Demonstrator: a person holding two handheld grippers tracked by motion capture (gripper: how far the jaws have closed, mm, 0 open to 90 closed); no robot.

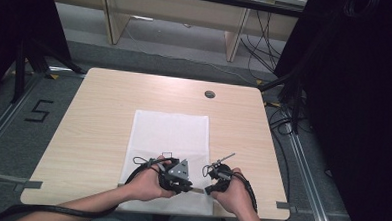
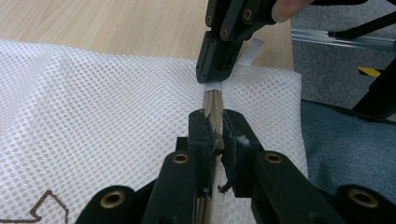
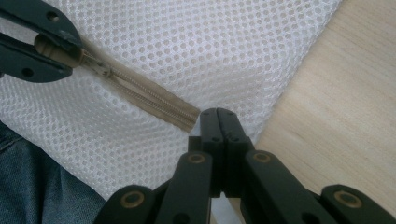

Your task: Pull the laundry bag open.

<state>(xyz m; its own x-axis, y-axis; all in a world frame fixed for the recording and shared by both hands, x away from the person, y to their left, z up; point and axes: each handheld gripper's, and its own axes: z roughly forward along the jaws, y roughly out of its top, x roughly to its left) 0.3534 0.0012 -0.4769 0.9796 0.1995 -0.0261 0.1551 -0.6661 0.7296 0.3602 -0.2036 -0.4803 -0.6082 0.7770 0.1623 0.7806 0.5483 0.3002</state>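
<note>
In the high view, a white mesh bag (image 1: pixel 170 139) is seen lying on the table (image 1: pixel 93 131), with both tongs at its near edge; in the left gripper view, the left tongs (image 2: pixel 214 128) are clamped on the zipper (image 2: pixel 213 100); in the right gripper view, the right tongs (image 3: pixel 218 114) are closed on the bag's tab at the zipper's end.

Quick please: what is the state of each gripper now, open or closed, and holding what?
Left gripper: closed on the zipper pull of the white mesh bag.
Right gripper: closed on the bag's end by the zipper.
</note>
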